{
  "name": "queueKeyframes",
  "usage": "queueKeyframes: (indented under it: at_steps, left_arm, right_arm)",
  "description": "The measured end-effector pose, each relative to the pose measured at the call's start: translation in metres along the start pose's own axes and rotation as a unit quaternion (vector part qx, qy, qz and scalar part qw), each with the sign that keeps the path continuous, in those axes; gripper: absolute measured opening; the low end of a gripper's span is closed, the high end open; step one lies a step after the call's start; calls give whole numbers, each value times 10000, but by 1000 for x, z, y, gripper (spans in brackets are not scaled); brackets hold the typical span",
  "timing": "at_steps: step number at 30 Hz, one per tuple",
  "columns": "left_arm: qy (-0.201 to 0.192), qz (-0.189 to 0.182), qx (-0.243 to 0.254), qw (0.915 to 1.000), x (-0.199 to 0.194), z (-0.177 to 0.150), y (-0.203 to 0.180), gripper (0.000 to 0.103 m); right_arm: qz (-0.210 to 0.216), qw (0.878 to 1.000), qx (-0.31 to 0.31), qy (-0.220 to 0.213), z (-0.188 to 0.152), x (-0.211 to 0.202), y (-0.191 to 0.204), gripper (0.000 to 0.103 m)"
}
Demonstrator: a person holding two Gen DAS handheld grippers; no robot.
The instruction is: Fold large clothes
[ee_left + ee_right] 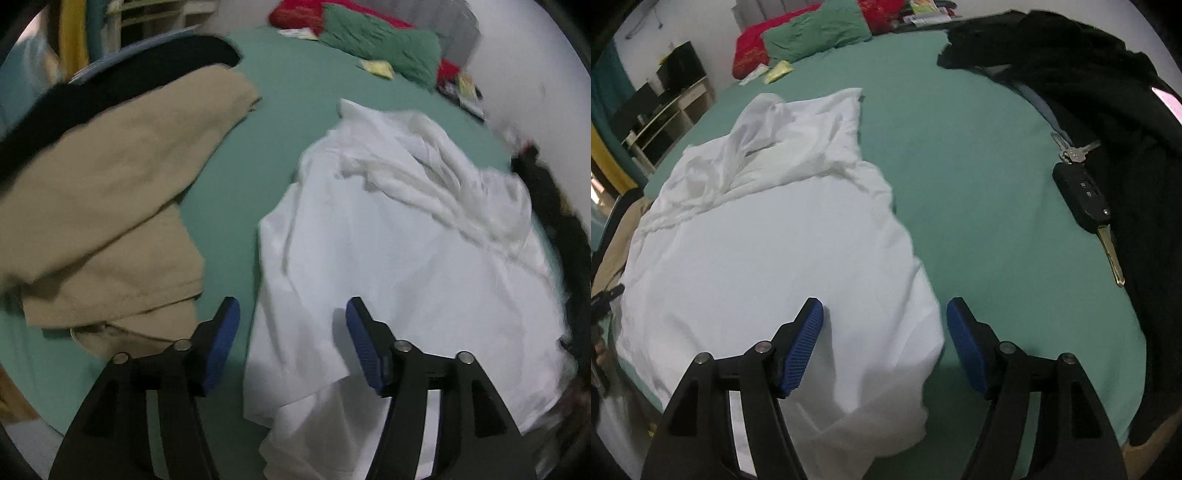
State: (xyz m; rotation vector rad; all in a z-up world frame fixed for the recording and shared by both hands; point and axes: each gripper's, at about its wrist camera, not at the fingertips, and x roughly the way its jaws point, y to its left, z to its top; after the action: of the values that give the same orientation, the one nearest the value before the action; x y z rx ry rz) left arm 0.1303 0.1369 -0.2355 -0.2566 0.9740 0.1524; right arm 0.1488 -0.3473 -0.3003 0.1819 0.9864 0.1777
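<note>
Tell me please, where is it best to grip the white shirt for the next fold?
Probably the near hem corners of the white shirt, one per gripper, coming from the near bed edge. The collar lies at the far end and the hem lies loose below the open jaws.

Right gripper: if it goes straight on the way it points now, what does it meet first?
Most likely the white garment. The right gripper hangs over that cloth's right edge with open jaws, nothing between them. The green sheet lies just beside, so depth leaves some doubt.
</note>
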Motion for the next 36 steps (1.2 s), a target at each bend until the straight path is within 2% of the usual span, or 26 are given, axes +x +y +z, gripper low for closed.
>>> queueKeyframes:
  at_steps: [2, 4, 5, 6, 7, 8, 9, 11, 13, 17, 22, 30, 36]
  left_arm:
    - [57, 174, 292, 9994, 2, -4, -9, 67]
    - [25, 308, 515, 9982, -4, -13, -11, 66]
    - [47, 279, 538, 9982, -6, -16, -12, 66]
    - [66, 246, 561, 9981, -9, -19, -10, 66]
    - [78, 216, 616, 9978, -13, -21, -10, 63]
    - [85, 171, 681, 9975, -15, -23, -11, 50]
    - [101, 125, 753, 9970, -18, -26, -14, 33]
    - [227, -113, 858, 9960, -22, -30, -21, 5]
    - [229, -204, 881, 9956, -31, -35, -27, 5]
    - [224, -545, 530, 9969, -60, -40, -23, 4]
    - [96, -633, 303, 9975, -101, -44, -13, 4]
    - [57, -967, 0, 9953, -151, -43, -8, 5]
    - [-245, -1264, -214, 9914, -173, -10, -15, 5]
  right_arm:
    - [167, 9998, -22, 69, -3, 2, 9, 71]
    - [106, 9993, -304, 188, -7, 4, 26, 67]
    - [41, 9983, -542, 232, -9, 7, 38, 58]
    - [57, 9978, -621, 230, -12, 8, 46, 36]
    - [201, 9977, -595, 259, -16, 4, 45, 25]
    - [337, 9976, -527, 295, -19, 4, 47, 9]
    - [373, 9975, -506, 328, -22, 5, 50, 6]
    - [254, 9977, -565, 283, -25, 4, 55, 4]
    - [333, 9982, -422, 264, -26, -1, 53, 3]
    - [714, 9972, 224, 46, -30, -25, 35, 3]
    - [1005, 9919, 699, -335, -37, -65, 19, 3]
    - [1213, 9868, 806, -713, -37, -115, 18, 3]
    - [1457, 9792, 876, -1105, -4, -135, 16, 3]
